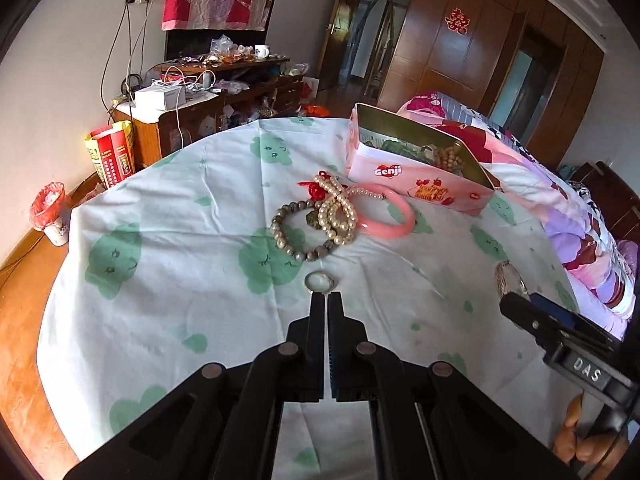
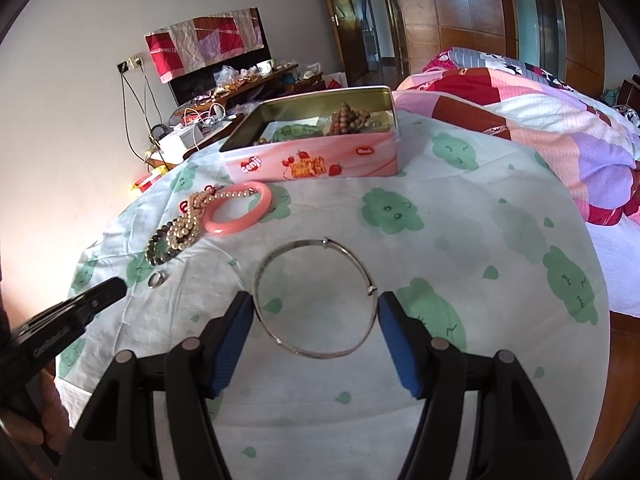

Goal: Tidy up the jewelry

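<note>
White cloth [image 1: 192,208] with green prints covered the table. Near its far edge stood a pink tin [image 2: 320,156], open, with beads and other pieces inside. Just before the tin lay a pink bangle [image 2: 239,208], touching a heap of pearl and grey bead bracelets [image 1: 320,216]. A thin silver bangle [image 2: 316,300] lay flat between the fingers of the right gripper [image 2: 316,308], whose jaws stood wide apart without pressing it. The left gripper [image 1: 325,300] was fully closed and held nothing; a small ring [image 1: 318,282] lay just beyond its tips.
</note>
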`<state>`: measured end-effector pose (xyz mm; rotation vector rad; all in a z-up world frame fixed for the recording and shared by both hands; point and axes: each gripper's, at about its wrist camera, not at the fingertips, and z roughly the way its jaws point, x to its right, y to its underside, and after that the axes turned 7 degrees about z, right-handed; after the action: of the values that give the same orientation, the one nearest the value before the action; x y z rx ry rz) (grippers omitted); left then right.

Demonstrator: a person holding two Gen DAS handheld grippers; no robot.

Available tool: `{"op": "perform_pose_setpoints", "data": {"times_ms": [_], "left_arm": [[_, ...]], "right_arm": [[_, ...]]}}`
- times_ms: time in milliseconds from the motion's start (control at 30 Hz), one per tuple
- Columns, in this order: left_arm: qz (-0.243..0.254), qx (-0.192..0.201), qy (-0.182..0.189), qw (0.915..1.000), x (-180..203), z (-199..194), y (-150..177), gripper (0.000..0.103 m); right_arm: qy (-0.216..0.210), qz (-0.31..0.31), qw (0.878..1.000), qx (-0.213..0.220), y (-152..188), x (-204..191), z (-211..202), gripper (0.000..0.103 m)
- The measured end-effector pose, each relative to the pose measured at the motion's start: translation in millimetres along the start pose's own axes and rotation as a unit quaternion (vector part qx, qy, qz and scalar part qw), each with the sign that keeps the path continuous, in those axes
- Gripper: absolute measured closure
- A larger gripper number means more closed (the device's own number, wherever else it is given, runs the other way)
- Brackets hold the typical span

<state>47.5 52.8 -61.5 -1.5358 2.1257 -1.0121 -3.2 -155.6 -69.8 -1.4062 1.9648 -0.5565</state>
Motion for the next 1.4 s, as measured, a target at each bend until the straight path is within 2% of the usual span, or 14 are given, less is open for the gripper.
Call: {"op": "perform_pose_setpoints", "data": {"times_ms": [167,333,433,500,533,600,667,733,767,1000,1067,1133,1300,1400], "left_arm": [[0.0,-0.017,-0.01,0.9998,-1.3,7.5,-0.6,0.103],[0.0,-0.03,0.001,0.9996,0.3,19.5,-13.5,0.101],[0.014,-0.071,-0.026,0.9971,4.2,40.0,-21.9,0.096],[0.024,-0.084,-0.04,0.9954,6.8,47.8,-21.8,0.095],[0.031,-0.076,-0.042,0.9957,9.0,48.2,-22.4,0.093],[0.04,-0.075,-0.045,0.9953,12.4,49.2,-23.2,0.082],[0.042,-0.073,-0.025,0.9961,14.3,49.3,-22.0,0.058],[0.044,-0.071,-0.013,0.9964,15.3,48.2,-20.7,0.046],[0.044,-0.072,-0.014,0.9964,16.1,48.3,-21.1,0.046],[0.009,-0.063,-0.004,0.998,7.9,51.1,-27.1,0.049],[0.015,-0.066,-0.032,0.9972,10.6,52.8,-27.8,0.069],[0.025,-0.072,-0.063,0.9951,12.3,53.3,-28.1,0.079],[0.059,-0.08,-0.074,0.9923,17.7,54.0,-26.4,0.08],[0.067,-0.08,-0.06,0.9927,19.6,52.5,-25.2,0.08]], "right_arm": [[0.001,-0.002,1.0,0.0,0.0,-0.9,0.3,0.036],[-0.001,0.002,1.0,-0.002,-0.7,0.2,0.4,0.036],[-0.002,0.004,1.0,-0.007,-1.1,1.4,1.9,0.036],[-0.004,0.006,1.0,-0.009,-0.9,2.3,2.3,0.036],[-0.004,0.007,1.0,-0.01,-0.6,3.0,2.7,0.036],[-0.006,0.01,1.0,-0.012,-0.7,4.2,3.1,0.036],[-0.008,0.011,1.0,-0.014,-0.7,5.0,4.1,0.036],[-0.01,0.012,1.0,-0.018,-0.7,5.0,5.7,0.036],[-0.011,0.013,1.0,-0.02,-0.7,5.5,6.2,0.036],[-0.014,0.018,0.999,-0.025,-0.7,6.5,8.3,0.036],[-0.014,0.017,0.999,-0.026,-0.7,6.4,8.4,0.036],[-0.014,0.017,0.999,-0.027,-0.6,6.0,8.6,0.036],[-0.015,0.017,0.999,-0.026,-0.8,5.7,8.6,0.036],[-0.015,0.017,0.999,-0.026,-0.8,6.0,8.5,0.036]]}}
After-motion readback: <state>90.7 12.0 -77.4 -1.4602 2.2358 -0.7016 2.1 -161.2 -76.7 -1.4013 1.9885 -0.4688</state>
